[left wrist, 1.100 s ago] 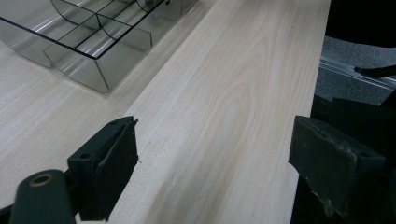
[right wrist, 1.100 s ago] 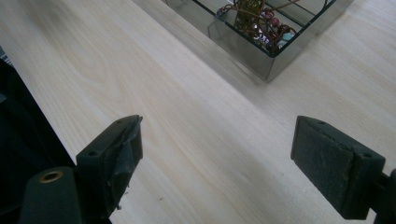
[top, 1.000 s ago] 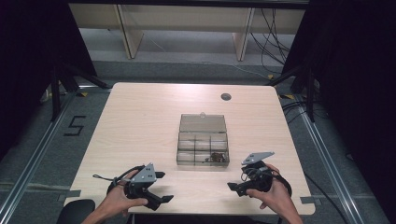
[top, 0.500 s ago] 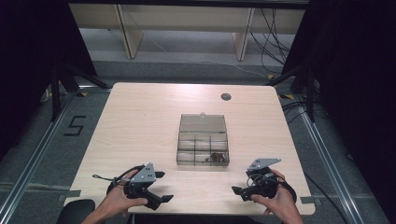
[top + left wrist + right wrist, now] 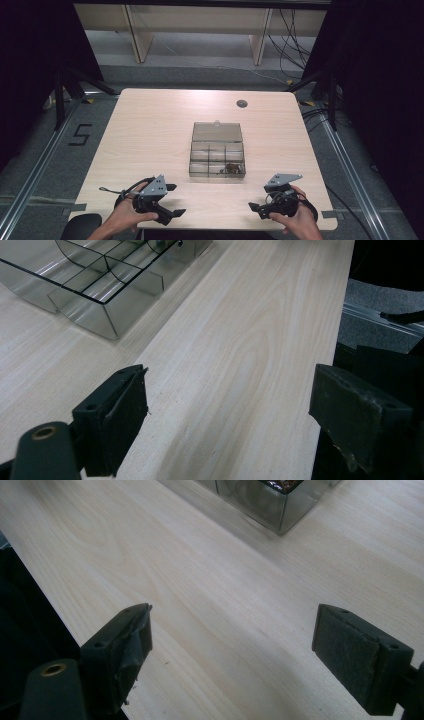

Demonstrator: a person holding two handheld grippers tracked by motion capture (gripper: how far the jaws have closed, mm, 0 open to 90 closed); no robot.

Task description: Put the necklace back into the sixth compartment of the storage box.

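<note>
- Since the earlier frames your right gripper has drawn back from the box toward the near table edge and dropped lower in your hand; your left gripper has stayed put.
- Right gripper: jaws spread wide, nothing between them; in the right gripper view only bare wood lies between the pads.
- Left gripper: jaws likewise wide apart and empty; in the left gripper view they straddle bare tabletop by the table's edge.
- Both grippers sit near the front edge of the table, one toward each near corner, well apart from each other.
- The clear compartment box stands between and beyond them, mid-table, lid flat open on the far side.
- Small dark parts lie in the box's near-right compartment; the other compartments look bare.
- A round grommet sits near the far edge.
</note>
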